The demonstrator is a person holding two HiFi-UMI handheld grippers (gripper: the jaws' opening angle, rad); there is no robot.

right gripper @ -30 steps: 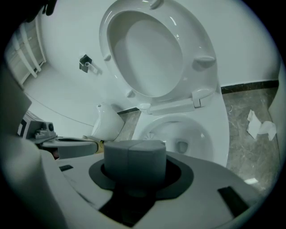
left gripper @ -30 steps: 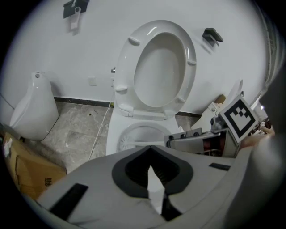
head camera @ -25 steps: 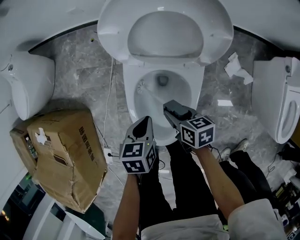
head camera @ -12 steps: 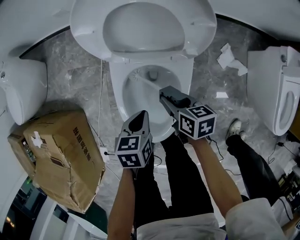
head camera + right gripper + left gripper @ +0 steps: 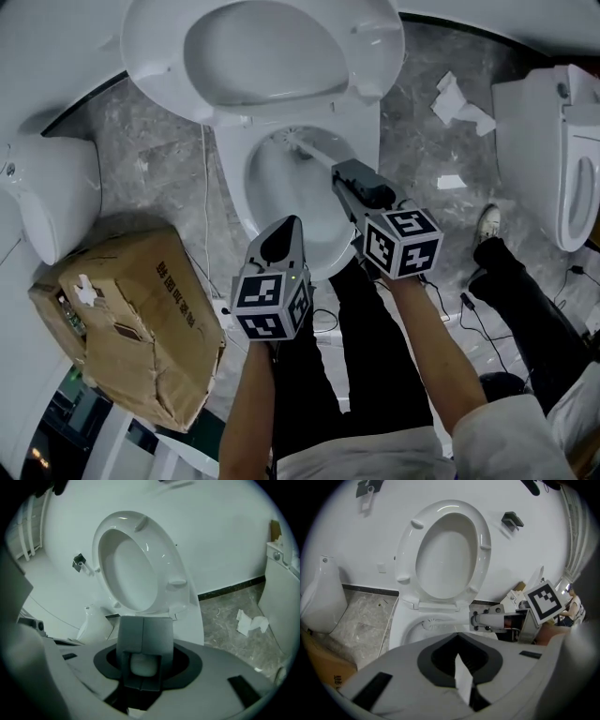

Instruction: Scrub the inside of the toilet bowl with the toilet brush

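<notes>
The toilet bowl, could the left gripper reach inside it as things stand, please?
Probably yes: the seat is raised, the bowl lies open just beyond the left gripper, and the toilet brush crosses only its far side.

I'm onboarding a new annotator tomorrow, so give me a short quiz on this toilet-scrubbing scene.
1. True or false: the toilet seat is lowered over the toilet bowl.
2. The right hand-held gripper clamps the toilet brush. Where is the brush head? A: resting on the seat. B: inside the bowl. C: against the wall.
3. Name the brown thing on the floor beside the bowl.
Key: 1 false, it stands raised. 2 B. 3 a dented cardboard box.
</notes>
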